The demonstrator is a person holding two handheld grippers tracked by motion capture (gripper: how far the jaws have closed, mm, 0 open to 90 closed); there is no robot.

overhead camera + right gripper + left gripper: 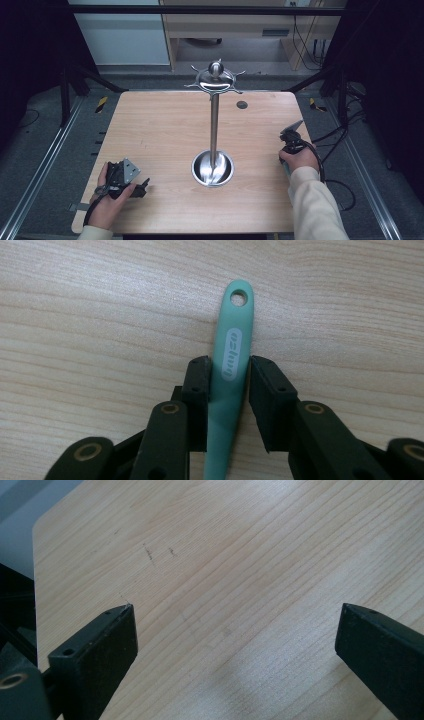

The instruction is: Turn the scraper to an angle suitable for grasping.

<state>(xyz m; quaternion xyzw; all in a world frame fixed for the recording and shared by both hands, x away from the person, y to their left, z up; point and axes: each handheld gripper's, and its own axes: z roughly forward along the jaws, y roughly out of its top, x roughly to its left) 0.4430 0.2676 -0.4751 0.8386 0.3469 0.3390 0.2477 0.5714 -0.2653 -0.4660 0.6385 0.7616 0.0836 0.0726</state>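
A teal utensil handle with a hanging hole at its tip lies flat along the wooden table. My right gripper is shut on it, a jaw pressed to each side. In the high view the right gripper sits near the table's right edge, pointing away from the person. A shiny metal rack stands at the table's centre, with a round dished base and a ring of hooks at its top. My left gripper rests at the front left, open over bare wood.
A small dark round plug is set in the table top behind the rack. The table's corner and left edge lie close to the left gripper. Black frame legs and cables stand on the floor to both sides.
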